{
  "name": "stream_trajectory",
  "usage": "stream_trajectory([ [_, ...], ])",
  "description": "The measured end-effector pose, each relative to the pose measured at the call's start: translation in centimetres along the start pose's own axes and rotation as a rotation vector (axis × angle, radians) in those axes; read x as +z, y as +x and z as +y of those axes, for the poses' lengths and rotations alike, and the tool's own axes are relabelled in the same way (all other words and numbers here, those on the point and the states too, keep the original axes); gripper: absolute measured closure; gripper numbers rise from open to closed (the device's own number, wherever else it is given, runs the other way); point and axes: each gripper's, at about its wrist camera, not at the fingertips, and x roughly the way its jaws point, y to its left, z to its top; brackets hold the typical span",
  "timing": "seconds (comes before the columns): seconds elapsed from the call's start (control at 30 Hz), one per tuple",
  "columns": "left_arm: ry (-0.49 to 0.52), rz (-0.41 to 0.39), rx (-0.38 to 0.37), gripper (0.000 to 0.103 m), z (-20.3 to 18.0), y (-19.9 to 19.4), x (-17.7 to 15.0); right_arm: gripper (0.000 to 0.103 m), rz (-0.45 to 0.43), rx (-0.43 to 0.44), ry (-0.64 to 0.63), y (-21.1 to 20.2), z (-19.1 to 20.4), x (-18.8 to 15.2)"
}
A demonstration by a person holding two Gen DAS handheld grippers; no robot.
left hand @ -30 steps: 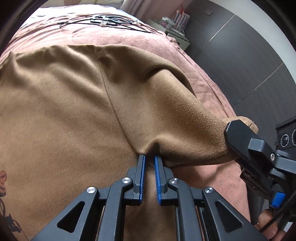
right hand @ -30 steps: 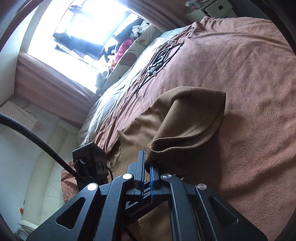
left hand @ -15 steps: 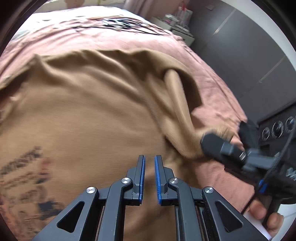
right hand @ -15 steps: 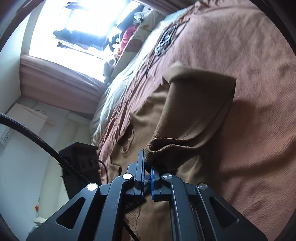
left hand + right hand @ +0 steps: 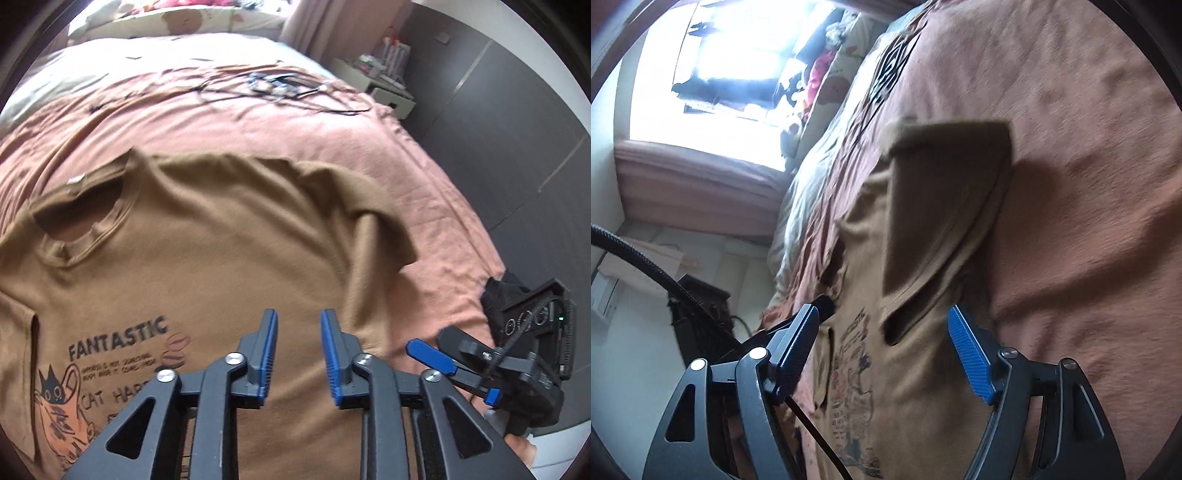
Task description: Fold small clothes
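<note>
The T-shirt (image 5: 221,266) is laid print-up on the bed (image 5: 424,177), collar apparently toward the pillows. Left tool (image 5: 298,354) narrowly parted, right tool (image 5: 882,354) wide; nothing is held.

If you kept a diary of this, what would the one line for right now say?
step: shirt laid out, print up | t-shirt: on bed, sleeve folded in | left gripper: open | right gripper: open, empty

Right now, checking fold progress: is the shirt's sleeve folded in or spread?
Folded in: the sleeve lies over the shirt.
</note>
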Motion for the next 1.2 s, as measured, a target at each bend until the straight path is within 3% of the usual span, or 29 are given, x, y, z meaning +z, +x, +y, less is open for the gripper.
stream_trajectory([
  [0.13, 0.089, -0.018, -0.025, 0.054, -3.5, 0.0, 0.5, 0.032, -0.081, -0.055, 0.005, -3.0, -1.2, 1.6],
  [0.3, 0.147, 0.011, -0.061, 0.053, -7.3, 2.8, 1.3, 0.032, -0.139, -0.061, 0.035, -5.6, -2.3, 3.0],
  [0.47, 0.197, 0.051, -0.043, 0.053, -9.9, 6.6, 2.0, 0.052, -0.167, -0.084, 0.051, -7.2, -3.2, 3.3],
  [0.73, 0.24, 0.124, 0.047, 0.054, -10.6, 12.1, 2.3, 0.052, -0.187, -0.123, 0.05, -7.7, -2.5, 1.9],
  [0.97, 0.236, 0.132, 0.061, 0.054, -10.2, 14.3, 1.8, 0.052, -0.187, -0.117, 0.06, -7.6, -2.4, 0.9],
  [1.03, 0.228, 0.128, 0.071, 0.063, -10.0, 14.3, 2.1, 0.052, -0.19, -0.124, 0.056, -7.7, -2.4, 0.8],
  [1.13, 0.193, 0.134, 0.064, 0.088, -9.4, 14.1, 2.7, 0.052, -0.189, -0.119, 0.054, -7.7, -2.3, 0.7],
  [1.2, 0.163, 0.132, 0.041, 0.094, -8.7, 13.5, 3.2, 0.052, -0.186, -0.121, 0.043, -7.3, -1.9, 0.8],
])
